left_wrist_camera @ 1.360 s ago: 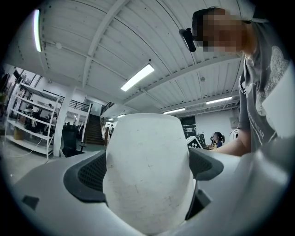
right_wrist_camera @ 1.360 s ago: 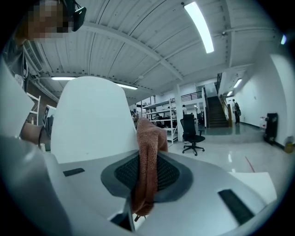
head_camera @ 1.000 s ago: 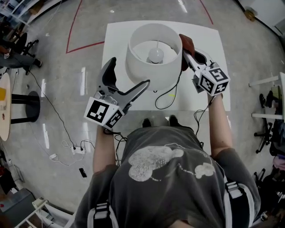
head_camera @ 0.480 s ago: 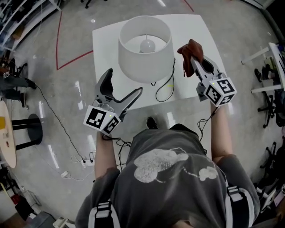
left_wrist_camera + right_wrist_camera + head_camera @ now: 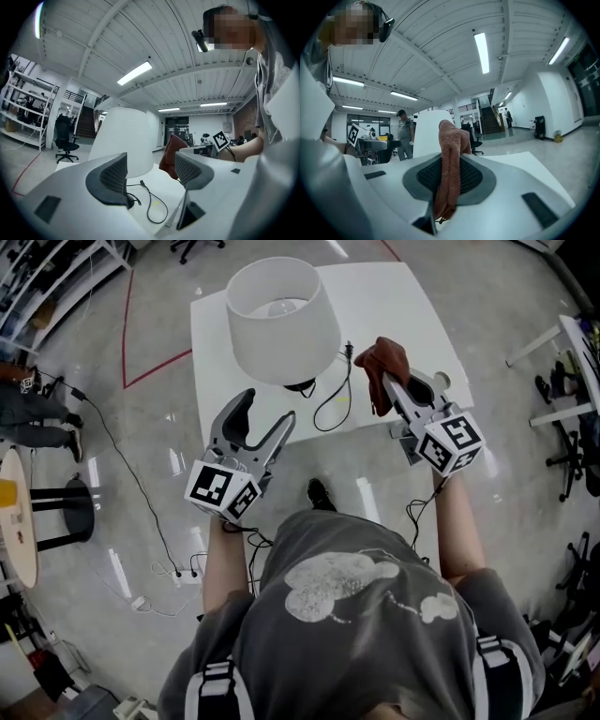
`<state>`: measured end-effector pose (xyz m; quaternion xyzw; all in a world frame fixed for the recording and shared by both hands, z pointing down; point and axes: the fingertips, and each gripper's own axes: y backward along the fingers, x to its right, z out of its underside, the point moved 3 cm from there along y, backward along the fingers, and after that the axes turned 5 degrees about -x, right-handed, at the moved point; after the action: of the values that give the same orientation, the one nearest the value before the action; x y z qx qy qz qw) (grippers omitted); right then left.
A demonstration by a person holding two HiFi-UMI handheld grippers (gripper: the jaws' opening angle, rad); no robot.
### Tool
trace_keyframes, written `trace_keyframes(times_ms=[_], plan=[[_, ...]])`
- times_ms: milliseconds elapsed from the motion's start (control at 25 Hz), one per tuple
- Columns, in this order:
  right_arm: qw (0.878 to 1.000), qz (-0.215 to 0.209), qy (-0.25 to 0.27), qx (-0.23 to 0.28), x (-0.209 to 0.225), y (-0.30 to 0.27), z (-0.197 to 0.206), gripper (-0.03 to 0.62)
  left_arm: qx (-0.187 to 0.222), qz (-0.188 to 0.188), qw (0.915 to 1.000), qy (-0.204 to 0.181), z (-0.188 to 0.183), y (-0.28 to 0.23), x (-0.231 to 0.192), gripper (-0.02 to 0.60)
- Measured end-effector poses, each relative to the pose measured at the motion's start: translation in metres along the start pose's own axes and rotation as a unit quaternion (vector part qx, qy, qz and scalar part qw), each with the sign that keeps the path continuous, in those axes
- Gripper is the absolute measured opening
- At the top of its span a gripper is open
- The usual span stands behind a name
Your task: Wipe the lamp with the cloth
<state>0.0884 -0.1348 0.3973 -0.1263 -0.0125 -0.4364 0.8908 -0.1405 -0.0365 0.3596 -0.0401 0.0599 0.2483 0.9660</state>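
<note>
White table [image 5: 417, 315]; red floor line [image 5: 125, 334]; office chair [image 5: 65, 139] beyond.

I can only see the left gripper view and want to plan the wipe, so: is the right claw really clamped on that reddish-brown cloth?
Observer: Yes, the right gripper view shows the right claw shut on the reddish-brown knitted cloth.
Operator: And looking down from above?
Observer: The head view shows a round white bulb inside the white tapered lampshade.
Operator: Anyone standing nearby?
Observer: The right gripper view shows a standing person beyond the lampshade.
</note>
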Motion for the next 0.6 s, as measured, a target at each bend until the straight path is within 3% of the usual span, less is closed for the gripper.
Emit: trace_keyframes(times_ms=[200, 480, 600], plan=[[1.000, -0.003, -0.012, 0.009, -0.023, 0.047, 0.016, 0.058, -0.006, 0.000, 0.9999, -0.013, 0.005, 0.024, 0.050, 0.251], [1.000, 0.000, -0.024, 0.020, -0.057, 0.130, 0.039, 0.058, -0.019, -0.017, 0.9997, -0.005, 0.023, 0.072, 0.120, 0.138], [0.999, -0.007, -0.036, 0.026, -0.079, 0.163, 0.050, 0.058, -0.026, -0.007, 0.9996, -0.010, 0.033, 0.101, 0.149, 0.104]])
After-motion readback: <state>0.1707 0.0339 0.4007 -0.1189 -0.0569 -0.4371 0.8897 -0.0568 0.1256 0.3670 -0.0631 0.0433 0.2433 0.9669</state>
